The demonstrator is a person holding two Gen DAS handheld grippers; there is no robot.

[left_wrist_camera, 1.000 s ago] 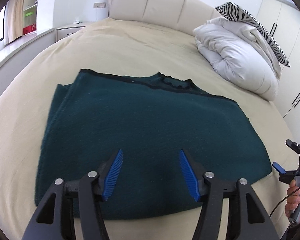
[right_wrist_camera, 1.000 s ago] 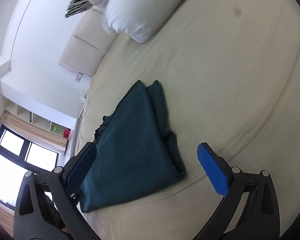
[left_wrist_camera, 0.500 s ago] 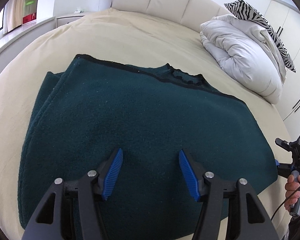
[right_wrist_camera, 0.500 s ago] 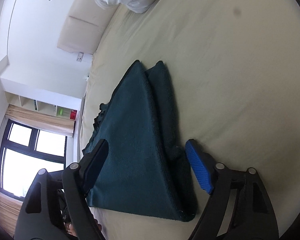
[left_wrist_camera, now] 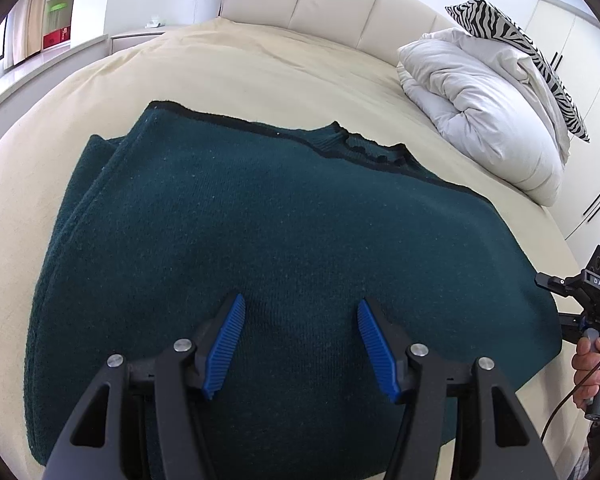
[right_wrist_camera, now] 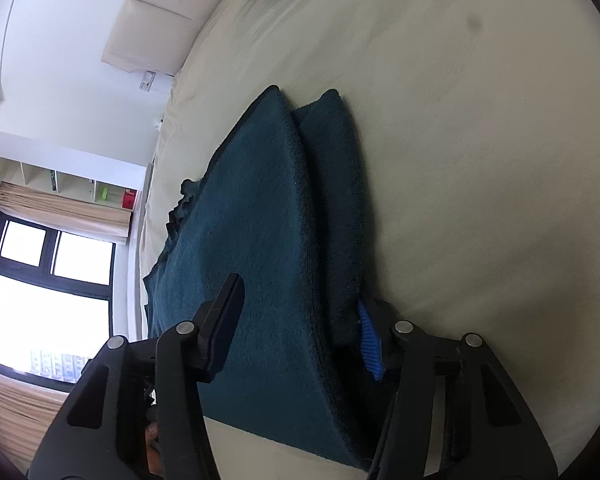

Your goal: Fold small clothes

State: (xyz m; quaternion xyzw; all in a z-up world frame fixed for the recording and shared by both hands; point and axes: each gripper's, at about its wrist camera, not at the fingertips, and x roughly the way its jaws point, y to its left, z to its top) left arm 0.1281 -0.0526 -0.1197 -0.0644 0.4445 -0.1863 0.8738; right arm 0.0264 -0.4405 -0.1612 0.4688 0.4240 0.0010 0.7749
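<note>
A dark teal knitted sweater [left_wrist_camera: 280,220] lies folded flat on the cream bed [left_wrist_camera: 260,68], its black-edged neckline at the far side. My left gripper [left_wrist_camera: 300,304] hovers over the near part of the sweater, jaws apart, with nothing pinched between the blue pads. My right gripper [right_wrist_camera: 300,292] straddles the sweater [right_wrist_camera: 252,208] at its right side edge. Its jaws are closing with the layered fabric between them. One finger lies over the top face, and the blue pad [right_wrist_camera: 368,336] is half hidden at the folded edge. A hand [left_wrist_camera: 592,364] holds that gripper's handle.
A bundled white duvet [left_wrist_camera: 480,112] and a zebra-print pillow [left_wrist_camera: 512,36] sit at the far right by the padded headboard [left_wrist_camera: 320,0]. A nightstand [left_wrist_camera: 140,36] stands at the far left. Bare sheet [right_wrist_camera: 480,160] spreads beyond the sweater. A window [right_wrist_camera: 40,280] lies to the side.
My right gripper moved in from beside the sweater onto its side edge, and its jaws narrowed around the fabric. My left gripper sank a little closer to the sweater, with its opening unchanged.
</note>
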